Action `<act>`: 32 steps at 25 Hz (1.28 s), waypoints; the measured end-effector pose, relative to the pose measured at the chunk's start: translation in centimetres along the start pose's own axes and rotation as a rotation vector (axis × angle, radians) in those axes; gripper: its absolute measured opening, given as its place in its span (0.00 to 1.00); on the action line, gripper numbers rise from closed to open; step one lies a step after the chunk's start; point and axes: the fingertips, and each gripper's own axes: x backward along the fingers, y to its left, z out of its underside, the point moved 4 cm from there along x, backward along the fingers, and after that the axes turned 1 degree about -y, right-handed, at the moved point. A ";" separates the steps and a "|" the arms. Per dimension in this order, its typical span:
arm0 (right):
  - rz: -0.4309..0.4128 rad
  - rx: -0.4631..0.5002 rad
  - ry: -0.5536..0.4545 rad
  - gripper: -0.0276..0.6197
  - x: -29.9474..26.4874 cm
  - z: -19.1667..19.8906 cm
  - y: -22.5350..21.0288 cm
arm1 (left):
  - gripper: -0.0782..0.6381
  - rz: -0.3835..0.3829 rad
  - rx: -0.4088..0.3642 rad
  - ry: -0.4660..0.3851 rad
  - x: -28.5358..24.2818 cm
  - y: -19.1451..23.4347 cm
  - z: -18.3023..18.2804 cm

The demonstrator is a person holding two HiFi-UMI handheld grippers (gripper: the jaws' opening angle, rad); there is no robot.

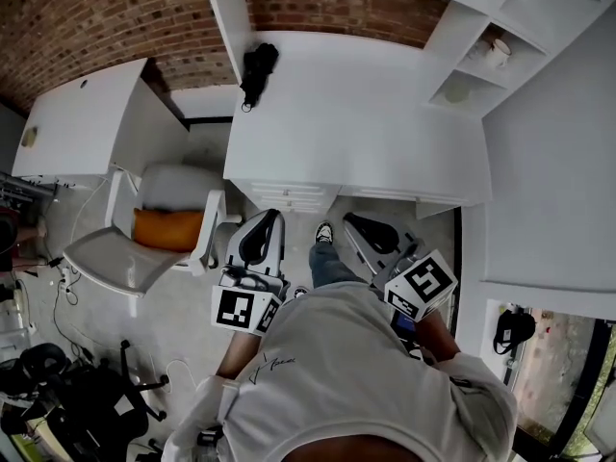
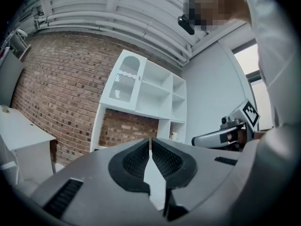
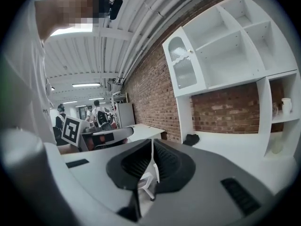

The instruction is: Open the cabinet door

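Holding left gripper (image 1: 263, 221) and right gripper (image 1: 354, 221) before desk (image 1: 356, 123), jaws of each together, empty. Well short of closed door (image 3: 182, 68).

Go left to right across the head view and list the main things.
small white table → white chair with orange cushion → left tongs → shoe → right tongs → white mug
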 end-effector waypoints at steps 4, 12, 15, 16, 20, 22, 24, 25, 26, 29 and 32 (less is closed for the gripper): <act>-0.003 -0.003 -0.007 0.09 -2.1 -1.1 -4.1 | 0.15 0.007 -0.005 0.003 -4.6 1.3 -0.5; -0.014 -0.034 -0.041 0.09 -5.0 -2.4 -12.0 | 0.15 0.012 -0.044 0.023 -13.4 2.7 -0.8; -0.026 -0.077 -0.037 0.09 -5.5 -1.8 -14.5 | 0.15 -0.008 -0.053 0.043 -15.5 2.7 -0.3; -0.032 -0.087 -0.031 0.09 -5.7 -1.7 -15.3 | 0.15 -0.017 -0.057 0.045 -16.2 2.7 -0.4; -0.045 -0.104 -0.015 0.09 -6.5 -1.9 -17.5 | 0.15 -0.055 -0.053 0.055 -18.3 3.4 -0.8; -0.048 -0.117 -0.017 0.09 -7.0 -1.8 -18.0 | 0.15 -0.064 -0.049 0.059 -18.8 3.8 -0.8; -0.047 -0.128 -0.013 0.09 -7.5 -1.6 -18.6 | 0.15 -0.064 -0.050 0.060 -19.3 4.0 -0.6; -0.047 -0.131 -0.010 0.09 -7.7 -1.5 -18.8 | 0.15 -0.062 -0.052 0.060 -19.6 4.1 -0.6; -0.047 -0.134 -0.010 0.09 -8.0 -1.4 -18.9 | 0.15 -0.060 -0.054 0.058 -19.9 4.3 -0.7; -0.038 -0.132 -0.017 0.09 -8.5 -1.7 -19.1 | 0.15 -0.052 -0.057 0.051 -20.5 5.0 -0.9; -0.021 -0.129 -0.021 0.09 -9.0 -1.9 -19.0 | 0.15 -0.036 -0.046 0.041 -20.9 5.4 -1.1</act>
